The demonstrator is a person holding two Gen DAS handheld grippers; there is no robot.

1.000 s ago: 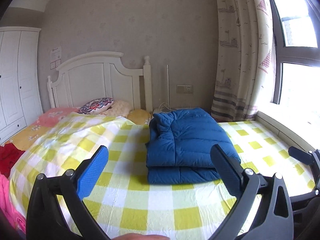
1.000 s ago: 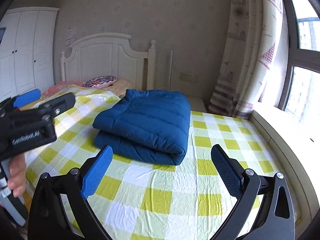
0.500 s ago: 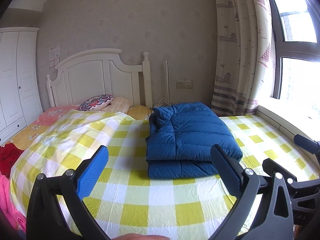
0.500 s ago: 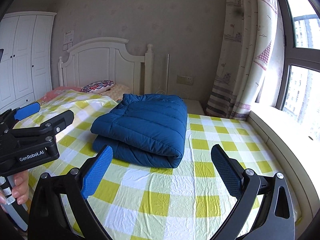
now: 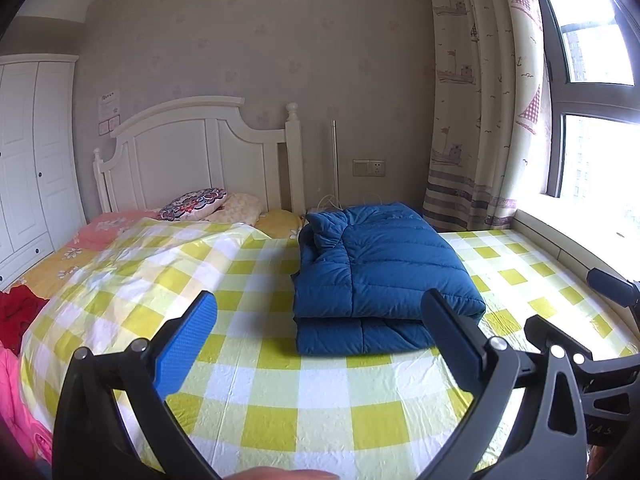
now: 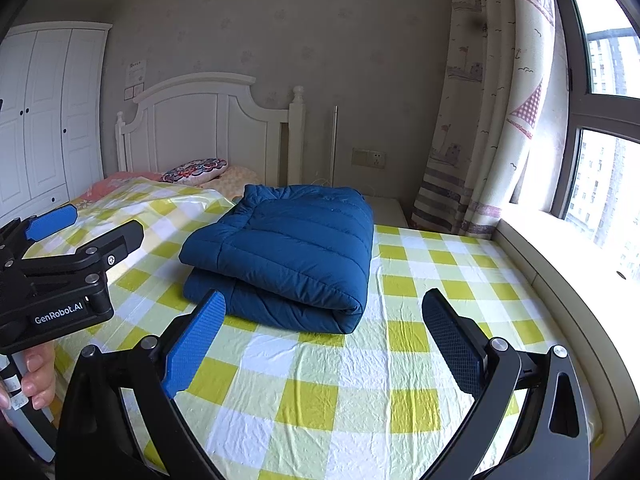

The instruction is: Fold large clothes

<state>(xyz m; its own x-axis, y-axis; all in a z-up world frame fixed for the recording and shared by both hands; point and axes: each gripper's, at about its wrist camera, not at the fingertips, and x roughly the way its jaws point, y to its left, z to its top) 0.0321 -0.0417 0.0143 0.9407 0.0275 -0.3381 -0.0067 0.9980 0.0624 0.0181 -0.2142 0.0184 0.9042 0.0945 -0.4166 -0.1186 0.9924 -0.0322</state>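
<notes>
Left gripper (image 5: 320,336) and right gripper (image 6: 324,332): both spread wide, empty, off the bed. Blue down jacket (image 6: 288,252) folded on checked sheet (image 6: 316,396), 12 o'clock. Looks finished; only square edges if needed, no regrip.

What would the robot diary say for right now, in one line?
blue jacket: folded, lying on checked sheet | left gripper: open, holding nothing | right gripper: open, holding nothing
</notes>
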